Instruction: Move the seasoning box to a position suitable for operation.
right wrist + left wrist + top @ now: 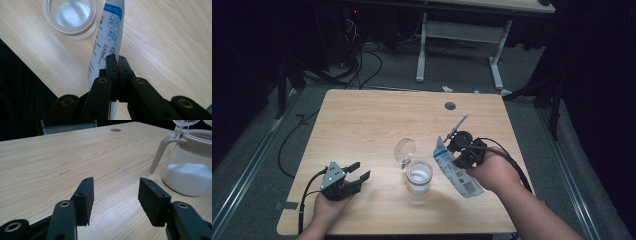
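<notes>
The right gripper (117, 58) is clamped on a white-and-blue packet (107, 32) just right of the jar (419, 177), hiding the packet's pinched edge. The left gripper (115, 192) rests near-left, jaws apart; the jar's lid (186, 122) is cut off.

One wooden table (362, 125) carries one glass jar (419, 178) of white powder and one blue-and-white packet (457, 172); two grippers, left (357, 172) and right (451, 156), are present.

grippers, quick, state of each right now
left gripper: open, holding nothing
right gripper: shut on the blue-and-white packet
</notes>
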`<state>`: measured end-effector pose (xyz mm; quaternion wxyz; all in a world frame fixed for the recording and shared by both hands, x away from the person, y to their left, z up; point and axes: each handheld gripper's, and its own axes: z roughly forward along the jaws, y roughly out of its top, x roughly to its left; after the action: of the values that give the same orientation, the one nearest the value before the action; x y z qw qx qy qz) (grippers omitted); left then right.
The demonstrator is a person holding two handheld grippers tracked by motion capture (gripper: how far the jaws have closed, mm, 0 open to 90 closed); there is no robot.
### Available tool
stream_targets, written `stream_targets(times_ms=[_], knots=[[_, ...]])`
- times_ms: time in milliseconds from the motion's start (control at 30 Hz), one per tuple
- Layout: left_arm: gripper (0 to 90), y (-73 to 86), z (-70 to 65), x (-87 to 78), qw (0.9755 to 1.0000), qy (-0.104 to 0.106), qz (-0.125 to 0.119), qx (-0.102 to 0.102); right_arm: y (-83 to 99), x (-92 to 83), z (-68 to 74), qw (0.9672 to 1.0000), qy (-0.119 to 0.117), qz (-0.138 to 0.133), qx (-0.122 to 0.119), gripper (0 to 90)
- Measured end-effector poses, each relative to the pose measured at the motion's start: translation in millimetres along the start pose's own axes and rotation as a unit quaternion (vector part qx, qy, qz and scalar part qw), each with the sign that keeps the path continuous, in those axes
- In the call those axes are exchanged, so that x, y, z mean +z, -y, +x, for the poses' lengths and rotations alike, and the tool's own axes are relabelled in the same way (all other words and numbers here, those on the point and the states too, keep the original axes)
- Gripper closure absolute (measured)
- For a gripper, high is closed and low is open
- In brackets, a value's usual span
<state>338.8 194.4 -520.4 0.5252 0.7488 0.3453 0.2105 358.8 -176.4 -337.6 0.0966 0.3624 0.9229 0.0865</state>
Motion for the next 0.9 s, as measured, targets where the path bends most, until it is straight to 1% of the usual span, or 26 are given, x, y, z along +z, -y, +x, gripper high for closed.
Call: stream_targets(times_ms=[133,333,400,533,567,767,867,900], knots=[[46.8,0.2,-0.1,0.3,1.0000,0.002,0.001,-0.001,-0.6,0.1,-3.4,1.0000,0.001,-0.004,0.008,90.0],[46.8,0.7,-1.0,0.8,1.0000,0.001,0.001,0.001,-1.1,2.5,-11.2,0.9998,0.010,0.003,0.016,90.0],[46.8,0.7,-0.8,0.8,1.0000,0.001,0.001,0.001,-1.2,3.9,-15.7,0.9997,0.015,0.005,0.018,90.0],[46.8,0.8,-0.4,0.5,1.0000,0.001,0.000,0.001,-0.7,8.9,-22.2,0.9993,0.019,0.013,0.029,90.0],[46.8,0.8,-0.4,0.5,1.0000,0.001,0.000,0.001,-0.7,10.1,-23.8,0.9994,0.018,0.014,0.026,90.0],[46.8,1.0,-0.1,0.6,1.0000,0.001,0.000,0.001,-0.2,18.6,-29.7,0.9987,0.022,0.025,0.038,90.0],[46.8,1.1,-0.2,0.7,1.0000,0.001,0.000,0.000,0.4,22.8,-33.0,0.9988,0.022,0.028,0.035,90.0],[46.8,1.2,-0.2,0.7,1.0000,0.001,0.001,0.001,0.7,24.1,-33.4,0.9985,0.021,0.029,0.040,90.0]])
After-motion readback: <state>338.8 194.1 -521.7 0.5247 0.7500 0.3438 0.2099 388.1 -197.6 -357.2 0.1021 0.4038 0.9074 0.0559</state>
